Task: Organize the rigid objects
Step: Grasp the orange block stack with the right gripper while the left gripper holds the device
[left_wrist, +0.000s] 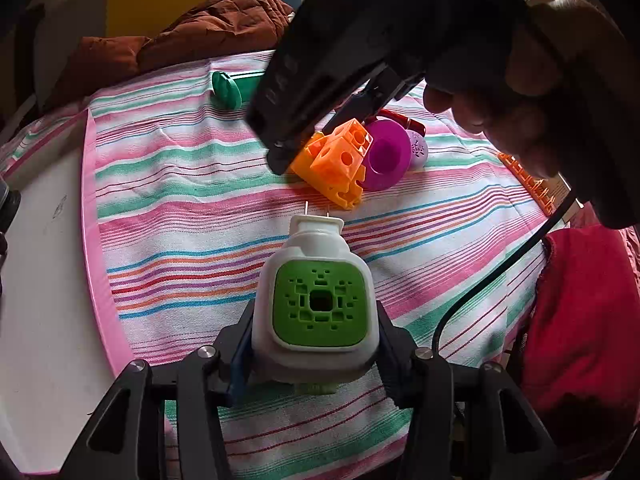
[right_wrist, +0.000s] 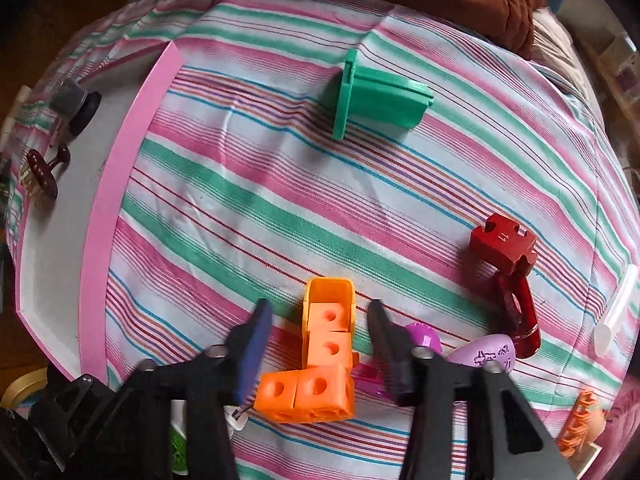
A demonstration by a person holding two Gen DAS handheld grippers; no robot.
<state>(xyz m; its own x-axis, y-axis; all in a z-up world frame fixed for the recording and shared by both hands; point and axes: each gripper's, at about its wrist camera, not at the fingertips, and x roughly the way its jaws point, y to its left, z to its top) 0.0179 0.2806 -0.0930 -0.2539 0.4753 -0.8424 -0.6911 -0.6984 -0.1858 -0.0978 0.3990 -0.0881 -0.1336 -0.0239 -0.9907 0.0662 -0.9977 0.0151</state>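
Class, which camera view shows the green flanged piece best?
The right wrist view: the green flanged piece lies whole and unobstructed on the striped cloth. In the left wrist view only its round end shows; the right gripper hides the rest.

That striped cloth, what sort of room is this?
Probably a home, perhaps a bedroom: a striped cloth spread like a bedsheet, a brown quilted jacket behind it, and plastic toys such as orange blocks.

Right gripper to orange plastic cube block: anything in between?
Nothing visible. The right gripper straddles the orange plastic cube block, bare gaps either side. The purple plastic ring lies just outside one finger, not between.
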